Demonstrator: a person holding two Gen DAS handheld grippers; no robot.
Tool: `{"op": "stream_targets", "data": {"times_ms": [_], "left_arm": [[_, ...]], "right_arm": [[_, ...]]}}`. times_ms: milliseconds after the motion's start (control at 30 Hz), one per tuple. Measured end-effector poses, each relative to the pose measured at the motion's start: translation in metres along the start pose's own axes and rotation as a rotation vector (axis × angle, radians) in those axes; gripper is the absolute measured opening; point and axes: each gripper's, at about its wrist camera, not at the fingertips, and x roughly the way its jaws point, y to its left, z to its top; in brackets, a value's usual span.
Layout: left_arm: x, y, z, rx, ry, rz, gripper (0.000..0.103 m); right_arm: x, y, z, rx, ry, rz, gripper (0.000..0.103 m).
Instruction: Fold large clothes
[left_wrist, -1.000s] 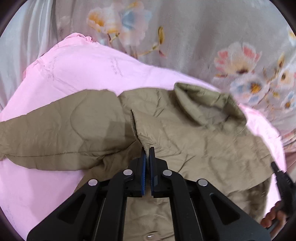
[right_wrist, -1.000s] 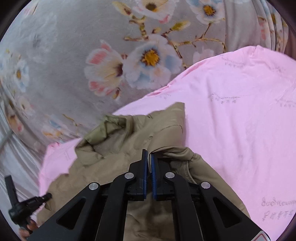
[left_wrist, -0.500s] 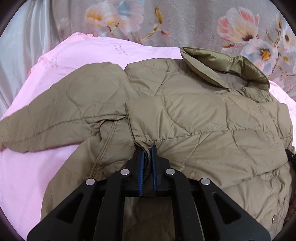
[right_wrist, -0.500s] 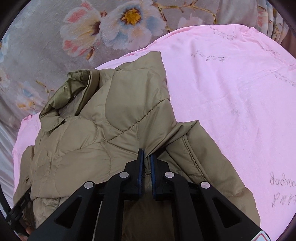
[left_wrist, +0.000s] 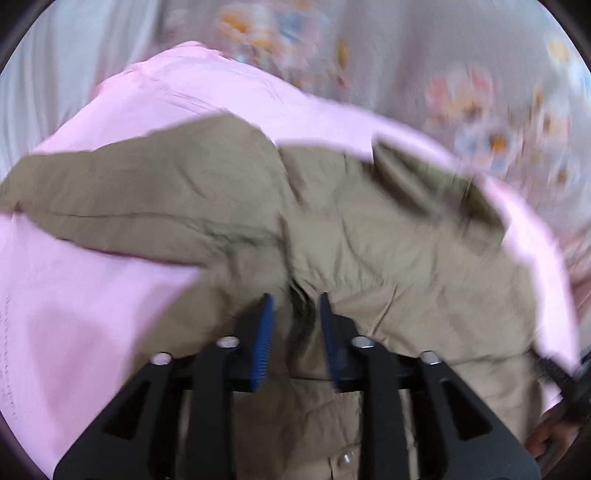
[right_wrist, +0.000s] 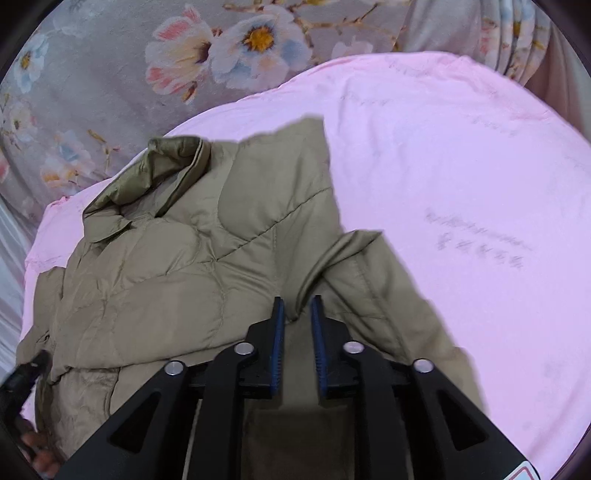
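Note:
A tan quilted jacket (left_wrist: 369, 240) lies spread on the pink sheet (left_wrist: 92, 295), its collar (left_wrist: 424, 177) at the far side and one sleeve (left_wrist: 129, 192) stretched out to the left. My left gripper (left_wrist: 293, 299) hovers over the near armpit seam; its jaws are opening, with a loose ridge of fabric between the pads and not pressed. The left wrist view is motion-blurred. In the right wrist view the jacket (right_wrist: 166, 266) shows its collar (right_wrist: 166, 158) and the other sleeve (right_wrist: 388, 288). My right gripper (right_wrist: 296, 301) is opening too, a fabric fold standing free between its pads.
Grey floral cloth (right_wrist: 110, 74) lies beyond the pink sheet (right_wrist: 461, 184), and pale curtain folds (left_wrist: 55, 74) hang at the far left. Each view catches the other gripper's handle and a hand at its edge: a hand (left_wrist: 546, 439) and a hand (right_wrist: 37, 450).
Both grippers, shut on jacket fabric before, now have their jaws parted and the fabric is released. The cameras have shifted back, and the jacket rests flatter on the sheet.

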Motion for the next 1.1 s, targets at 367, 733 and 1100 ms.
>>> {"op": "stream_targets", "data": {"times_ms": [367, 733, 1100], "left_arm": [[-0.041, 0.242, 0.087, -0.458, -0.116, 0.407, 0.087], [-0.008, 0.301, 0.114, -0.578, -0.047, 0.321, 0.005], [-0.13, 0.058, 0.172, -0.067, -0.28, 0.035, 0.002]], "right_arm": [[-0.073, 0.044, -0.012, -0.127, -0.099, 0.079, 0.051], [-0.073, 0.06, -0.042, -0.163, -0.032, 0.093, 0.055], [-0.087, 0.057, -0.043, -0.147, -0.057, 0.105, 0.056]]}}
